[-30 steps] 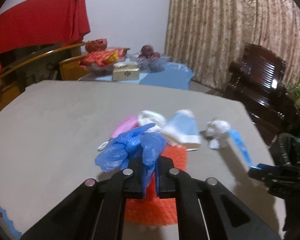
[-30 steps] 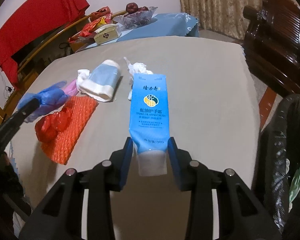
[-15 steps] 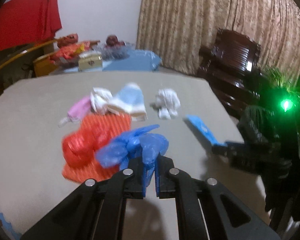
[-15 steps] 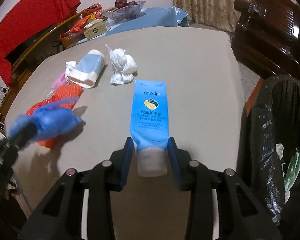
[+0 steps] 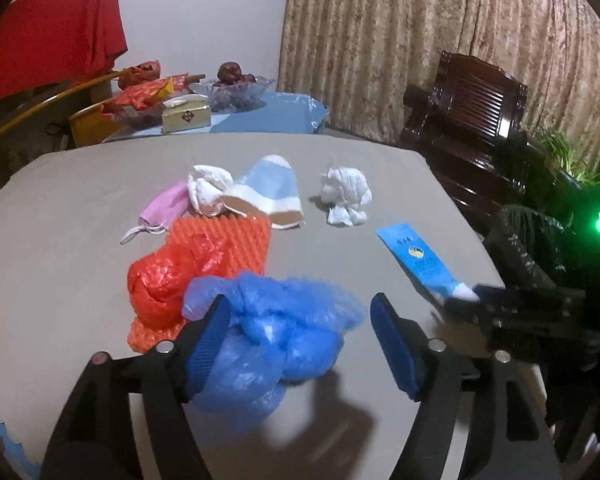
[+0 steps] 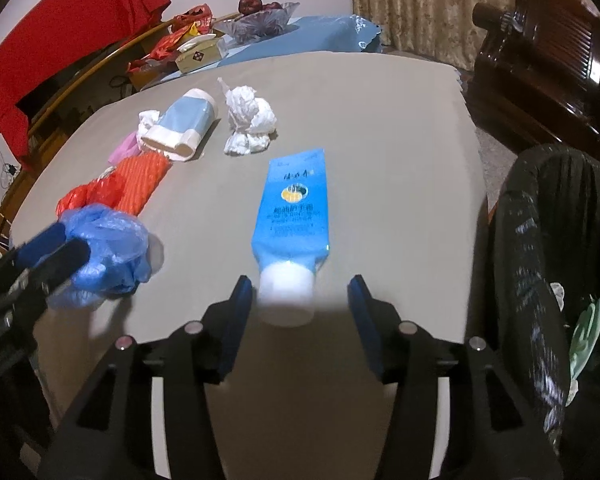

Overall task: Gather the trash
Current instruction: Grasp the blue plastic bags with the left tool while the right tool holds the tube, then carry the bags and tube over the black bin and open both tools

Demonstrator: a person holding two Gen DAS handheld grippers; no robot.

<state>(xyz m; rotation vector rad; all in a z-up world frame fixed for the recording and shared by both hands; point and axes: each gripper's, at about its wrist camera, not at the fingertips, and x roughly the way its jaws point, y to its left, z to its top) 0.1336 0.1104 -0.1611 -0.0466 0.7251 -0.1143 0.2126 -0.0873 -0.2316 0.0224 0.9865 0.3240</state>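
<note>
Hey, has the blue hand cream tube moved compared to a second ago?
Yes. In the right wrist view the blue tube was beside the orange net; now it lies nearer the black trash bag, with the right tongs opening around its cap.

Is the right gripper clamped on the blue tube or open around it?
Open, and opening: the right gripper shows gaps between both pads and the white cap of the blue tube, which sits between them.

A plastic bag [image 5: 276,344] sits between the left gripper's [image 5: 300,344] opening jaws, a mesh sleeve [image 5: 220,248] beyond it on the tabletop [image 5: 80,184]. A tube [image 6: 292,216] lies ahead of the right gripper [image 6: 300,312], its cap between the opening jaws, with a bin [image 6: 540,240] to the right
</note>
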